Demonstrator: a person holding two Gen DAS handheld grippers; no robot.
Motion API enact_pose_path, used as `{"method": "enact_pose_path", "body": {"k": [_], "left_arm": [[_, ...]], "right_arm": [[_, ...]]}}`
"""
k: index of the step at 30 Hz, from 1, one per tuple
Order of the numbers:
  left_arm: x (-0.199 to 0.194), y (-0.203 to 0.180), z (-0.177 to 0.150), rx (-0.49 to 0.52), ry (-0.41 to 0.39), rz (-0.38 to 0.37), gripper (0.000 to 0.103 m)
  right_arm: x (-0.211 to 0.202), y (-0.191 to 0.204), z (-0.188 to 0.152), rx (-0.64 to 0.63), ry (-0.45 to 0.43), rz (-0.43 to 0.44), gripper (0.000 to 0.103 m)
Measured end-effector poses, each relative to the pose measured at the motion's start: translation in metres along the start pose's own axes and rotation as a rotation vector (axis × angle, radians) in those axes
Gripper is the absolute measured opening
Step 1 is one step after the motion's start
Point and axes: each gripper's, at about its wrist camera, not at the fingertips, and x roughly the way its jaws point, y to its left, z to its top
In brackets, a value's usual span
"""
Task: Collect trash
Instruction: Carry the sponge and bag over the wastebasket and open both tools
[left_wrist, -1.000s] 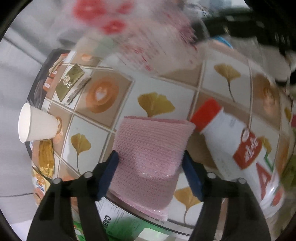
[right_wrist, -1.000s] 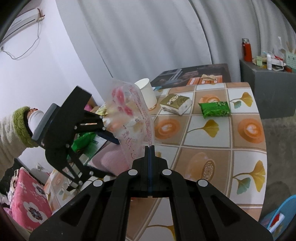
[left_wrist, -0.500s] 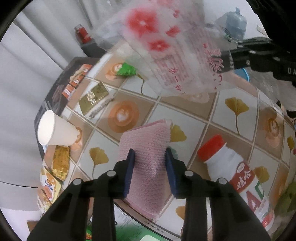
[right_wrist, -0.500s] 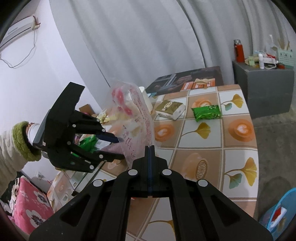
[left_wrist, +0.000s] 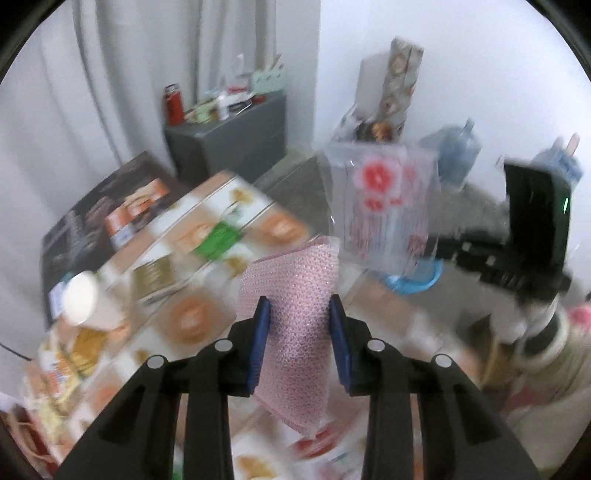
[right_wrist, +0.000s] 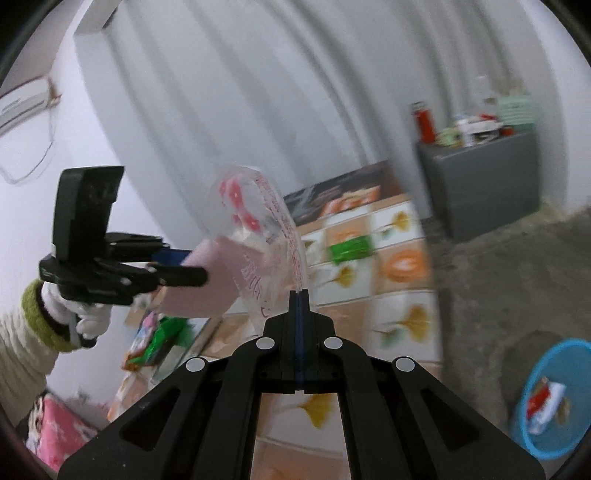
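My left claw (left_wrist: 300, 345) grips the pink sponge (left_wrist: 295, 317) in the air above the bench (left_wrist: 207, 236). My right claw (right_wrist: 299, 295) is closed on the clear plastic bag (right_wrist: 258, 221), beside the sponge.

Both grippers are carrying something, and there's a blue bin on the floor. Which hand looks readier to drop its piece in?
Probably the right gripper: its clear plastic bag hangs on the side nearer the blue bin. The left gripper, clamping the pink sponge, is farther over the table.
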Motion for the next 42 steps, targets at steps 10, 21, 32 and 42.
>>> {"method": "enact_pose_path", "body": {"k": [10,21,32,42], "left_arm": [[0.110,-0.167,0.086,0.143,0.036,-0.237,0.031],[0.304,-0.284,0.110,0.150,0.278,-0.277,0.033],[0.395,-0.285,0.104,-0.058,0.316,-0.283,0.068],[0.302,-0.280,0.113,-0.012,0.134,-0.288,0.068]], "right_arm": [[-0.128,-0.148,-0.055,0.269,-0.081,-0.424,0.000],[-0.103,-0.298,-0.123,0.599,0.067,-0.558,0.000],[-0.068,-0.371,-0.161,0.718,0.132,-0.735,0.032],[-0.126,-0.316,-0.152,0.664,-0.034,-0.764,0.038]]}}
